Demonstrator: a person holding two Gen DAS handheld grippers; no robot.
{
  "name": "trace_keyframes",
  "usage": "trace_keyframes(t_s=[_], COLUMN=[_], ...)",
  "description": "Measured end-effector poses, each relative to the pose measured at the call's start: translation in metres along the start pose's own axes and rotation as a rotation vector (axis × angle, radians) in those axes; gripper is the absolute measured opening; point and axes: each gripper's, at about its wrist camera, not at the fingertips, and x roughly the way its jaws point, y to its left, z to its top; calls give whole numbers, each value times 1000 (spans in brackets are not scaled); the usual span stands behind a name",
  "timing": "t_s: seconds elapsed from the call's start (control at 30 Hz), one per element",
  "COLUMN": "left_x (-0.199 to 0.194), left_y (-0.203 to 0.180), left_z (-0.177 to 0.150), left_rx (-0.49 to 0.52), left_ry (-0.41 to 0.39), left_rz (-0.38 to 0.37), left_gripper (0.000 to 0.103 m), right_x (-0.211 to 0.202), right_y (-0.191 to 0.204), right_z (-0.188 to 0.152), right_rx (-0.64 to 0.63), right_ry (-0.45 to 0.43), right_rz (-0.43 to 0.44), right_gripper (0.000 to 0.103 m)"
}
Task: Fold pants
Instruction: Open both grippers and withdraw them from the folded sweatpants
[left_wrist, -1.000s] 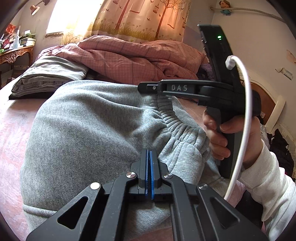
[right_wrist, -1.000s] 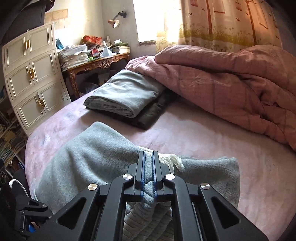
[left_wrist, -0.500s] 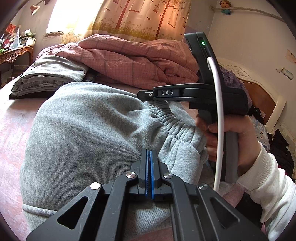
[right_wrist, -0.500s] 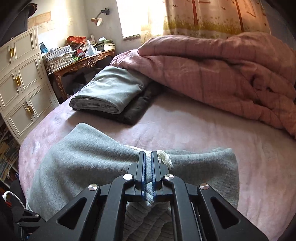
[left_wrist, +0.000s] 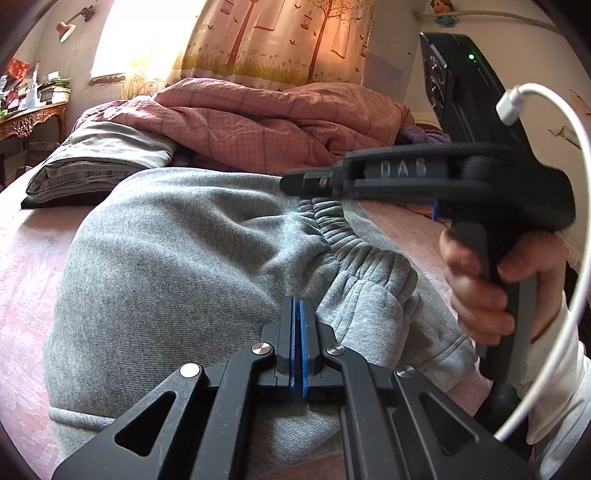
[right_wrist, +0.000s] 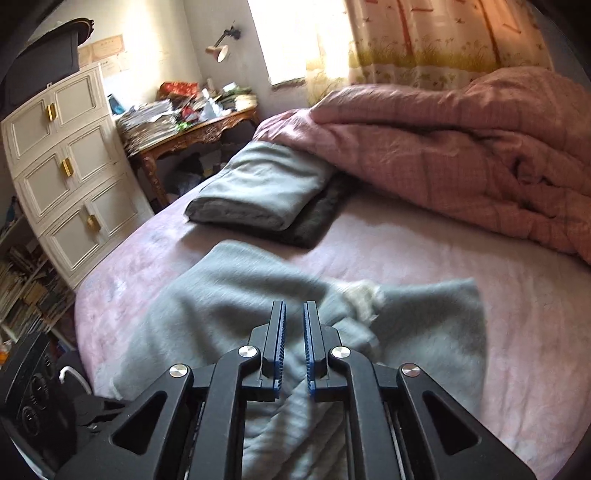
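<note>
While the grey sweatpants (left_wrist: 177, 258) lie folded on the pink bed (right_wrist: 424, 243), waistband bunched at the near edge, the left gripper (left_wrist: 298, 314) has its fingers pressed together just above the cloth; the right gripper (right_wrist: 294, 332) is opening, fingers apart with nothing pinched between them; beyond sit a folded grey stack (right_wrist: 258, 188) and a rumpled pink quilt (right_wrist: 461, 147).

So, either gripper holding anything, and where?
Right gripper: jaws opening, nothing held. Left gripper: shut against the grey pants near the waistband; pinch cannot be told.
</note>
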Motion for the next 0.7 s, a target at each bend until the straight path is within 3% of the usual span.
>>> trace_keyframes(t_s=[0.1, 0.3, 0.4, 0.53, 0.7], left_x=[-1, -2, -12, -28, -36], left_y=[0, -2, -2, -14, -6], left_z=[-1, -1, -5, -10, -2], left_rx=[5, 23, 12, 100, 76], left_ry=[-1, -8, -62, -139, -150], left_rz=[-2, 7, 19, 74, 49], left_gripper=[1, 1, 1, 12, 18], right_x=[19, 24, 13, -16, -45], right_y=[4, 6, 4, -4, -17], right_z=[-14, -22, -22, -24, -28], right_rx=[-5, -18, 0, 31, 71], right_ry=[105, 92, 40, -63, -176], right_rz=[-23, -38, -16, -21, -72], right_gripper=[8, 8, 8, 8, 8])
